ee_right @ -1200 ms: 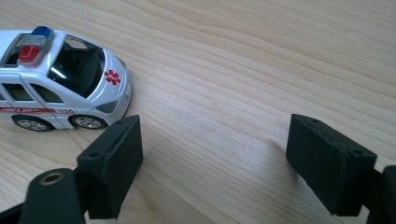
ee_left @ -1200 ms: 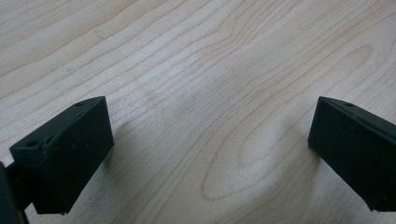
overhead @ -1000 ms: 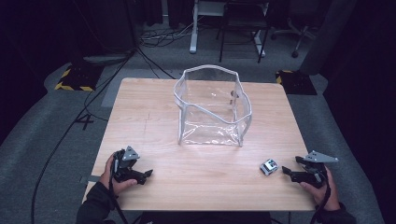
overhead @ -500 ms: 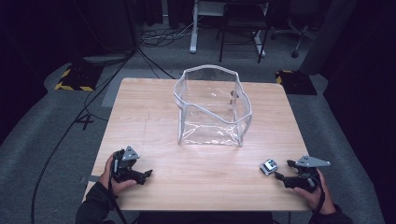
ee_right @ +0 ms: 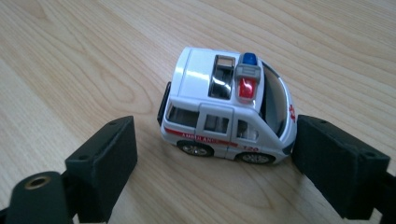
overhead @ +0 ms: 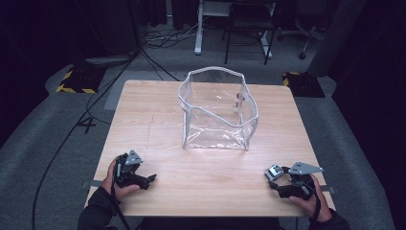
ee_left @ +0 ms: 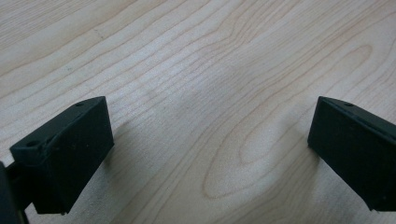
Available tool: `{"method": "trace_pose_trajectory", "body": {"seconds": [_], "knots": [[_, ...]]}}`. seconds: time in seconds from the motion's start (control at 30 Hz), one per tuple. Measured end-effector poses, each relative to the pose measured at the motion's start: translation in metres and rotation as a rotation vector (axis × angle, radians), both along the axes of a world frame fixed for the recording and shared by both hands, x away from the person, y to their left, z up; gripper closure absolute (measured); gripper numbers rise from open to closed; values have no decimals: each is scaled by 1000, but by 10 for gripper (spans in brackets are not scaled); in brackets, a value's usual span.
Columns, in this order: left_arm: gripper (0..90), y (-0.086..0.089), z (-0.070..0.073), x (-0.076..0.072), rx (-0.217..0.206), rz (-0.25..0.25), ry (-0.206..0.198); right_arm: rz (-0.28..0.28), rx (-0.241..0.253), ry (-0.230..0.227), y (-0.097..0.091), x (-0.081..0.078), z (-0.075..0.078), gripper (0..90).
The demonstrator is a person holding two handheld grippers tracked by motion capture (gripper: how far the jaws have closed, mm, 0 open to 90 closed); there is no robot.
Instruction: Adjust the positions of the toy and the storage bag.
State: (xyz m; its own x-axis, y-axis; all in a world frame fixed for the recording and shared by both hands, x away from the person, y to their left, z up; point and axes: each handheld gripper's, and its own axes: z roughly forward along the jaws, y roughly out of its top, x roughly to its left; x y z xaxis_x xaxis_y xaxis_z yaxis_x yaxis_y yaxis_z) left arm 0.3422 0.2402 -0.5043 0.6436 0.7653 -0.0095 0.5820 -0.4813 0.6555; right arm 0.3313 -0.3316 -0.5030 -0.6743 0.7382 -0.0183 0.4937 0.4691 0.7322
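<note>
The small white toy ambulance [ee_right: 227,108] stands on the pale wooden table [overhead: 158,110], well in front of the clear plastic bin [overhead: 218,110], toward its right. The right gripper [ee_right: 212,154] has just been opening: its jaws stand wide around the ambulance, the right one at its nose, the left one clear. Left of the bin's front, the left gripper [ee_left: 210,140] rests spread wide over bare wood

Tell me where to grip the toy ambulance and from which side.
Grip the toy ambulance end to end, nose and tail: the right gripper already straddles its length from the side on the table. Those ends look flat, and the wheels stay free.
</note>
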Motion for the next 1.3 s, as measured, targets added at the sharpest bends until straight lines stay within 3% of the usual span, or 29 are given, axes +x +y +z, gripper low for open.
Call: {"method": "trace_pose_trajectory", "body": {"seconds": [0.2, 0.3, 0.4, 0.8, 0.83, 1.0, 1.1, 1.2, 1.3], "knots": [[2, 0, 0, 0, 0, 0, 0, -23, -6, 9, 8, 4, 1, 144], [2, 0, 0, 0, -1, 0, 0, -13, -1, 0, 8, 9, 1, 229], [3, 0, 0, 0, 0, 0, 0, -11, 18, 3, 7, 12, 2, 244], [2, 0, 0, 0, 0, 0, 1, 131, 1, 16, 11, 50, 3, 246], [2, 0, 0, 0, 0, 0, 0, 162, -1, 18, 15, 59, 3, 246], [2, 0, 0, 0, 0, 0, 0, 198, -2, 16, 23, 70, 3, 245], [2, 0, 0, 0, 0, 0, 0, 203, 2, 20, 25, 72, 3, 239], [3, 0, 0, 0, 1, 0, -1, 149, -9, 25, 24, 69, 3, 148], [3, 0, 0, 0, 0, 0, -1, 105, 10, 9, 19, 62, 5, 159]]}}
